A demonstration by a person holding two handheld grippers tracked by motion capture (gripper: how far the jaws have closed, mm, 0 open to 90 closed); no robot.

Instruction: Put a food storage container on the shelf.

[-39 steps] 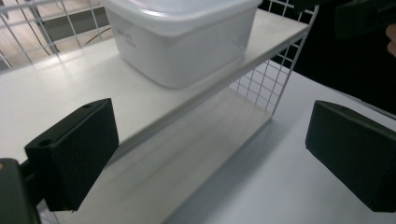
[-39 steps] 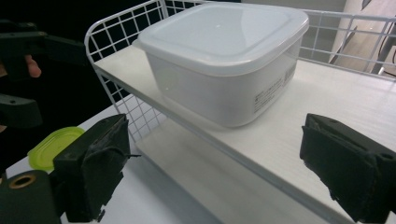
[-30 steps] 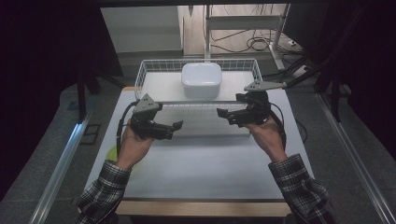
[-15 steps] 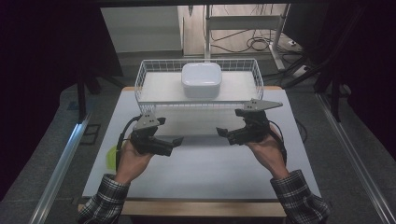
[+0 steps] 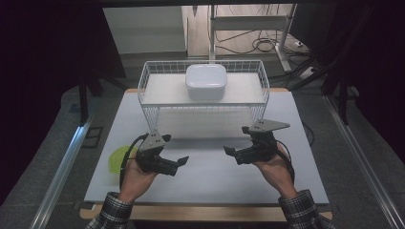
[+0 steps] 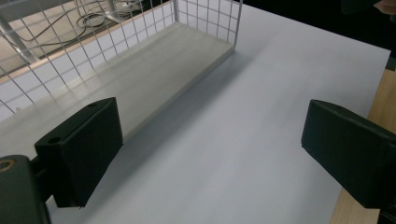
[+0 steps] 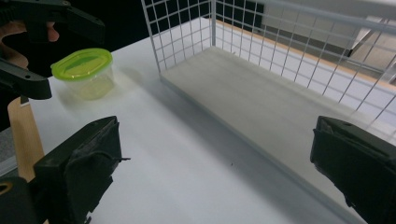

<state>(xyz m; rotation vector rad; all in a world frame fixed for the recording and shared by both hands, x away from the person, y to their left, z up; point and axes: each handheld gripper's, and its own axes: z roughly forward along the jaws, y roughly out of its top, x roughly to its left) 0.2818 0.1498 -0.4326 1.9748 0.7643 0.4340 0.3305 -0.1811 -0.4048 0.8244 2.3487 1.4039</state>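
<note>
dark floor and cabling surround a white worktop (image 5: 210, 176), which carries everything here. ahead of both sets of jaws, at the far edge, stands a wire basket (image 5: 148, 78) raised on a wire frame, with a pale board as its floor. a white lidded box (image 5: 206, 81) sits in the middle of that basket, well beyond the jaws. the left gripper (image 5: 179, 163) hovers over the near left of the worktop, its jaws wide apart and empty, pointing inward toward the other gripper; in the left gripper view they frame bare worktop and the basket's corner. the right gripper (image 5: 230, 153) hovers level with it, near but not touching, jaws likewise spread and holding nothing. a small clear tub (image 5: 116, 160) with a lime-green lid rests on the worktop just behind the left gripper, outside its jaws; in the right gripper view it (image 7: 84, 72) lies ahead of the right jaws, beside the basket's corner.
</note>
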